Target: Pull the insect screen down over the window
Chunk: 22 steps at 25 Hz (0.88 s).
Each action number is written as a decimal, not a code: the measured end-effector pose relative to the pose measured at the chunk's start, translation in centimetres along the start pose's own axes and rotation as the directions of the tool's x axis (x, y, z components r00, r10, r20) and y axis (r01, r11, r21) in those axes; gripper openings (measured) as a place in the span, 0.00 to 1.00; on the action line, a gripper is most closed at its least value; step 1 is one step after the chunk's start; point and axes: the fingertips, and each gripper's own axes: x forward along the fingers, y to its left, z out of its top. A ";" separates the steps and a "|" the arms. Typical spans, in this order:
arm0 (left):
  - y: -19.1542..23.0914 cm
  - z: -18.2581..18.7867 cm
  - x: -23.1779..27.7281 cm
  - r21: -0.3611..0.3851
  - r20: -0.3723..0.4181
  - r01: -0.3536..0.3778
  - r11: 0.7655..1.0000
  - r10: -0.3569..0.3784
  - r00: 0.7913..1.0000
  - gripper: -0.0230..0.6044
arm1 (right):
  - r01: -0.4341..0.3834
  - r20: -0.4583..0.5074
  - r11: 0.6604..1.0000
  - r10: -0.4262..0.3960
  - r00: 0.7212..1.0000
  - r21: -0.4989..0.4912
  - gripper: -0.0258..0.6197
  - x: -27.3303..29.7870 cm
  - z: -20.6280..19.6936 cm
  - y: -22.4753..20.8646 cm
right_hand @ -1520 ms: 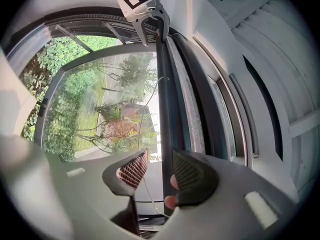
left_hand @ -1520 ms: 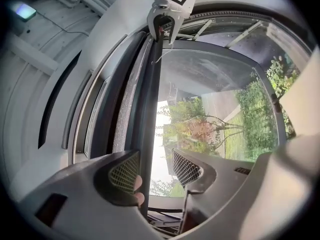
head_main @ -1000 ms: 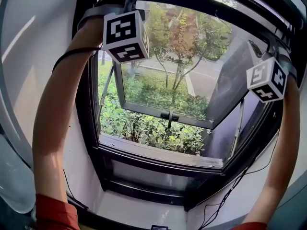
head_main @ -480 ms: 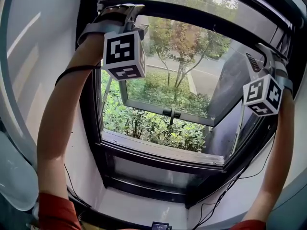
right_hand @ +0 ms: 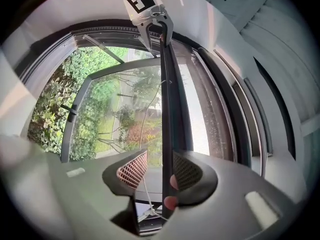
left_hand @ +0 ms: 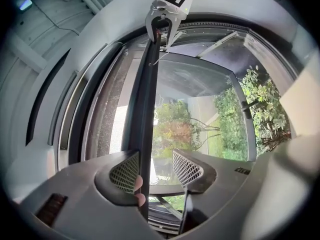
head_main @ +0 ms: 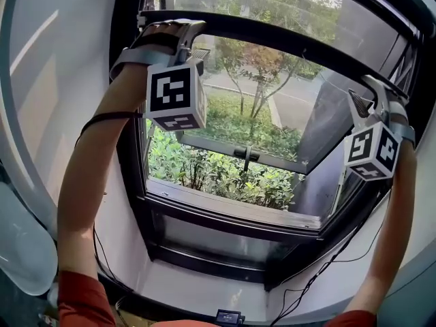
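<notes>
Running level across window, screen bar sits between open jaws of left gripper, right gripper.

- Left tongs: raised, tips at dark screen bar; left marker cube beneath.
- Right tongs: raised at same bar's other end; right marker cube below.
- Between tongs, lower: open window sash, shrubs outside.
- Beneath right tongs: black cable trailing down.
- White sill at bottom.
</notes>
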 end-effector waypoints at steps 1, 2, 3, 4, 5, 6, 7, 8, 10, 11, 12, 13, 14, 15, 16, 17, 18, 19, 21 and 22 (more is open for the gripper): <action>-0.3 0.0 -0.2 -0.002 0.002 0.001 1.000 -0.001 1.000 0.35 | -0.005 0.001 1.000 0.005 1.000 -0.001 0.30 -0.1 0.0 0.3; -0.5 -0.1 -0.4 -0.004 0.003 0.002 1.000 -0.002 1.000 0.35 | -0.012 0.002 1.000 0.012 1.000 0.001 0.30 -0.3 0.1 0.6; -0.7 0.0 -0.6 -0.004 0.004 0.004 1.000 -0.004 1.000 0.35 | -0.018 0.002 1.000 0.018 1.000 0.004 0.30 -0.4 0.1 0.9; -0.9 0.0 -0.8 -0.001 0.005 0.005 1.000 -0.005 1.000 0.35 | -0.020 0.003 1.000 0.020 1.000 0.003 0.30 -0.6 0.1 1.1; -1.1 0.0 -1.0 0.002 0.005 0.004 1.000 -0.004 1.000 0.35 | -0.021 0.004 1.000 0.021 1.000 0.001 0.30 -0.8 0.1 1.3; -1.3 0.0 -1.1 0.002 0.007 0.005 1.000 -0.005 1.000 0.35 | -0.023 0.005 1.000 0.023 1.000 0.000 0.30 -1.1 0.1 1.5; -1.6 0.0 -1.3 0.001 0.008 0.009 1.000 -0.009 1.000 0.35 | -0.029 0.005 1.000 0.029 1.000 -0.001 0.30 -1.3 0.1 1.8; -1.9 0.0 -1.5 0.002 0.008 0.013 1.000 -0.013 1.000 0.35 | -0.036 0.005 0.999 0.036 0.999 -0.001 0.30 -1.5 0.1 2.1; -2.5 0.0 -1.8 0.015 0.004 0.021 1.000 -0.021 1.000 0.35 | -0.051 0.006 0.999 0.051 0.999 -0.002 0.30 -1.8 0.1 2.7; -2.7 0.0 -2.0 0.018 0.004 0.025 1.000 -0.025 1.000 0.35 | -0.058 0.007 0.998 0.058 0.998 -0.001 0.30 -1.9 0.2 3.0; -3.0 0.0 -2.1 0.017 0.005 0.030 0.999 -0.030 1.000 0.35 | -0.065 0.007 0.998 0.065 0.998 0.001 0.30 -2.0 0.2 3.3; -3.2 0.0 -2.2 0.011 0.006 0.035 0.999 -0.035 0.999 0.35 | -0.069 0.007 0.998 0.069 0.998 0.002 0.30 -2.1 0.2 3.6; -3.5 0.0 -2.3 0.004 0.008 0.039 0.999 -0.039 0.999 0.35 | -0.072 0.006 0.997 0.072 0.997 0.003 0.30 -2.2 0.2 3.8; -3.8 0.0 -2.4 0.000 0.009 0.044 0.999 -0.044 0.999 0.35 | -0.072 0.006 0.997 0.072 0.997 0.004 0.30 -2.3 0.3 4.0; -4.0 0.0 -2.5 -0.002 0.010 0.047 0.999 -0.047 0.999 0.35 | -0.074 0.006 0.997 0.074 0.997 0.007 0.30 -2.4 0.3 4.2; -4.1 0.0 -2.6 0.001 0.010 0.049 0.999 -0.049 0.999 0.35 | -0.077 0.006 0.997 0.077 0.997 0.011 0.30 -2.5 0.3 4.4; -4.3 0.0 -2.7 0.006 0.008 0.053 0.999 -0.053 0.999 0.35 | -0.080 0.006 0.997 0.080 0.997 0.015 0.30 -2.6 0.3 4.5; -4.5 0.0 -2.8 0.011 0.006 0.056 0.998 -0.056 0.998 0.35 | -0.083 0.006 0.996 0.083 0.997 0.016 0.30 -2.8 0.3 4.7; -4.8 0.0 -3.1 0.011 0.006 0.063 0.998 -0.063 0.998 0.35 | -0.087 0.006 0.996 0.086 0.996 0.017 0.30 -3.0 0.3 5.1; -5.0 0.1 -3.2 0.003 0.007 0.066 0.998 -0.066 0.998 0.35 | -0.089 0.008 0.996 0.089 0.996 0.019 0.30 -3.1 0.3 5.4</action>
